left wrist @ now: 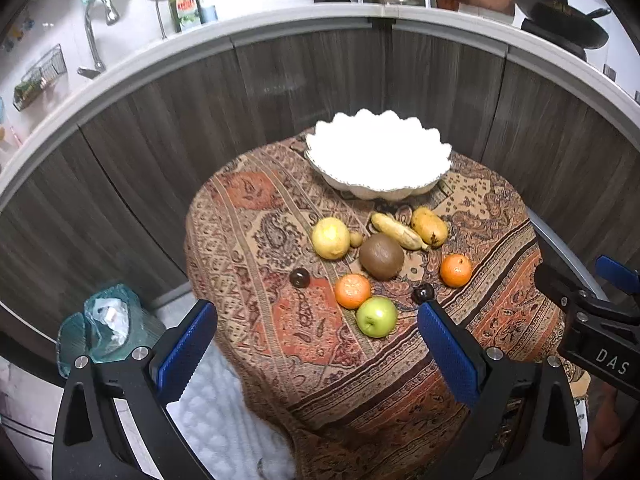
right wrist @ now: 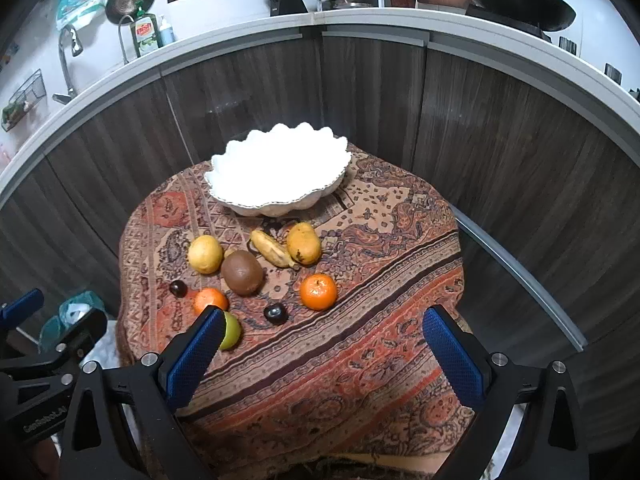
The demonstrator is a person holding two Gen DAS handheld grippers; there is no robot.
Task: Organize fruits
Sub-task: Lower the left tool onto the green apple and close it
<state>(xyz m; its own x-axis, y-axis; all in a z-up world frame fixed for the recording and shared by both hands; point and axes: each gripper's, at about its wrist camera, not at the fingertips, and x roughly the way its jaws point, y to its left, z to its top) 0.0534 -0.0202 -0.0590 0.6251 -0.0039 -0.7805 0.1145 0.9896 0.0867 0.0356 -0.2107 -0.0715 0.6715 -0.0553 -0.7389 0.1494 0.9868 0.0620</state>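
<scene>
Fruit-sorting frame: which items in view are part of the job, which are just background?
Job: white scalloped bowl; green apple; two oranges; kiwi; banana; mango; yellow citrus; two dark plums.

Background: patterned tablecloth; wok; faucet; dish soap bottle.

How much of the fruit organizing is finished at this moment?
Nothing looks done: the white bowl appears empty. Nothing is in hand: the left gripper and right gripper are both open. All is left: the green apple, two oranges, kiwi, banana and other fruits lie on the cloth.
</scene>
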